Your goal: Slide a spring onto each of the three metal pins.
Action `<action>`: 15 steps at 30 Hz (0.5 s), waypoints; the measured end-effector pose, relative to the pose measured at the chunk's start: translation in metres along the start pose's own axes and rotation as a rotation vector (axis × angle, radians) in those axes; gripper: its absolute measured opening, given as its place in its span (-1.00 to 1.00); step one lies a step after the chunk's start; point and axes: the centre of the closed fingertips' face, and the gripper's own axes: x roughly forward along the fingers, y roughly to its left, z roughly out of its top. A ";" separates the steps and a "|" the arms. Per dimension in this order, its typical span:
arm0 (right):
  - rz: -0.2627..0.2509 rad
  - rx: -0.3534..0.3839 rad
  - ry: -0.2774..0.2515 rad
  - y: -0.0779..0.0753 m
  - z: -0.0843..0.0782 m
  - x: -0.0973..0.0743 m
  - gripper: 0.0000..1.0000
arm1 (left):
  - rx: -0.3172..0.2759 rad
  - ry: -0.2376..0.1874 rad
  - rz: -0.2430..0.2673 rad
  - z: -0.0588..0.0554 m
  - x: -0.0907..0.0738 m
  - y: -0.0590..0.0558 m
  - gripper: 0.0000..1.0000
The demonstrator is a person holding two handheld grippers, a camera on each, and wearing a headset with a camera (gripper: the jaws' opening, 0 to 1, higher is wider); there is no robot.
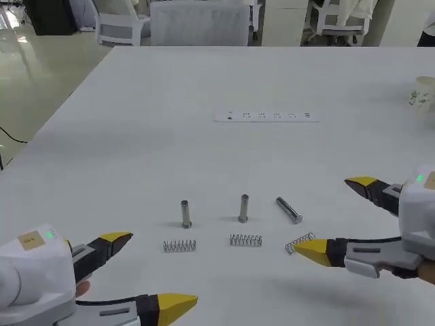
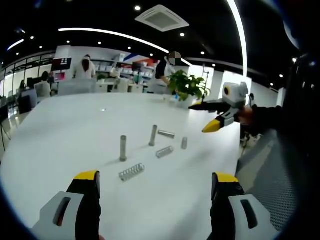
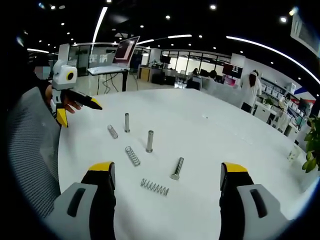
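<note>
On table: two pins upright, third pin flat, springs loose alongside. Spread and empty: left gripper, right gripper. Left gripper view adds a plant; head view, a power strip.

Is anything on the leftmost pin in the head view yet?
No. The leftmost pin stands upright and bare. The nearest spring lies flat on the table in front of it, apart from it. Nothing covers the pin, so its whole shaft shows.
</note>
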 end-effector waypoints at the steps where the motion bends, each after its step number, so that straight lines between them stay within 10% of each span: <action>1: -0.001 -0.004 0.001 -0.002 0.001 0.001 0.72 | 0.000 0.000 -0.001 0.000 0.000 0.000 0.78; 15: -0.003 -0.036 0.031 -0.007 0.011 0.017 0.68 | -0.006 -0.005 0.005 0.000 -0.001 0.002 0.78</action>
